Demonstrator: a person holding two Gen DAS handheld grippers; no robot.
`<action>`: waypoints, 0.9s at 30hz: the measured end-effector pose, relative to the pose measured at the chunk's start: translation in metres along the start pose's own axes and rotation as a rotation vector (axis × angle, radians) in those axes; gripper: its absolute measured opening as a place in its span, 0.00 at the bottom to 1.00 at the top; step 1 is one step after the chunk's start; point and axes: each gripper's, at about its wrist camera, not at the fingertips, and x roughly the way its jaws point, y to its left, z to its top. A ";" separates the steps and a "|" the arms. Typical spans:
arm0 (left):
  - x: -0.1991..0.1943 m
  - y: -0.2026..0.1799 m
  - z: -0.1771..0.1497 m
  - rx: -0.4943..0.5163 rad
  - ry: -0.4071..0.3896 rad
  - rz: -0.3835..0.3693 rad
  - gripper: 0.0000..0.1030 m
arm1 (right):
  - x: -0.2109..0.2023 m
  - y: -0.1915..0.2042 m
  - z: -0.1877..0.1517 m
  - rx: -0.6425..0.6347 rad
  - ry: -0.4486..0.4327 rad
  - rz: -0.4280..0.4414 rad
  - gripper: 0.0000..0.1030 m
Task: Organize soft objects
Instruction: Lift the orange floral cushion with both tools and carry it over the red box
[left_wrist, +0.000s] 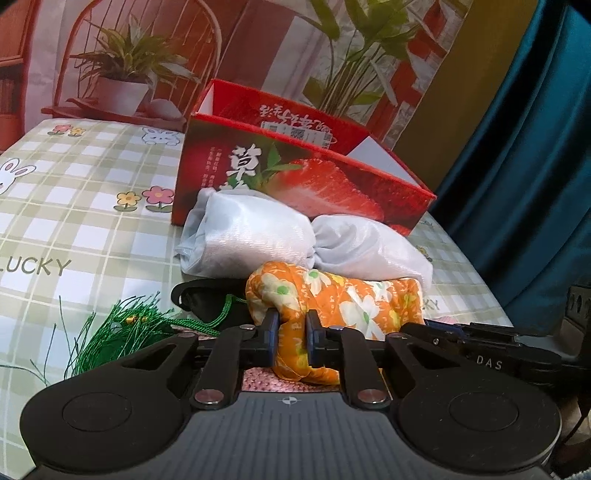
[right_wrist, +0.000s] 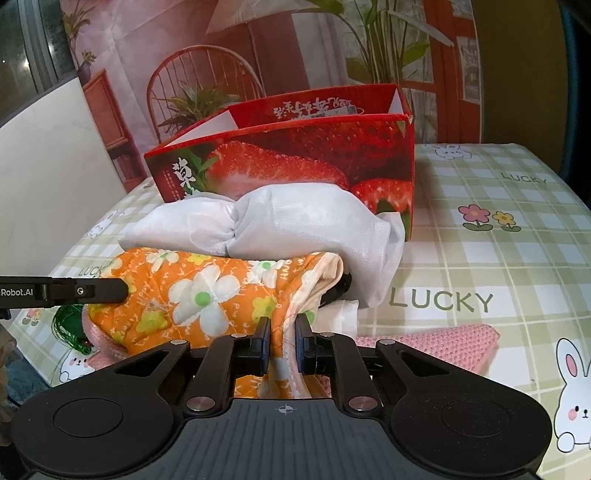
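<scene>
An orange flowered cloth lies rolled on the checked tablecloth, in front of a white cloth bundle. My left gripper is shut on one end of the orange cloth. My right gripper is shut on the other end of the orange cloth. The white bundle rests against an open red strawberry box, which also shows in the right wrist view. The left gripper's arm shows at the left of the right wrist view.
A green tassel and a black object lie left of the orange cloth. A pink knitted piece lies under and right of it. A printed backdrop stands behind the box. A teal curtain hangs at the right.
</scene>
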 end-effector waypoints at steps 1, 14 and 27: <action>-0.004 -0.002 0.002 0.010 -0.014 -0.008 0.13 | -0.002 0.000 0.001 0.004 -0.006 0.007 0.11; -0.047 -0.018 0.056 0.089 -0.221 -0.051 0.13 | -0.051 0.005 0.055 -0.059 -0.205 0.100 0.10; -0.008 -0.030 0.163 0.199 -0.325 0.024 0.13 | -0.017 0.005 0.163 -0.169 -0.315 0.073 0.10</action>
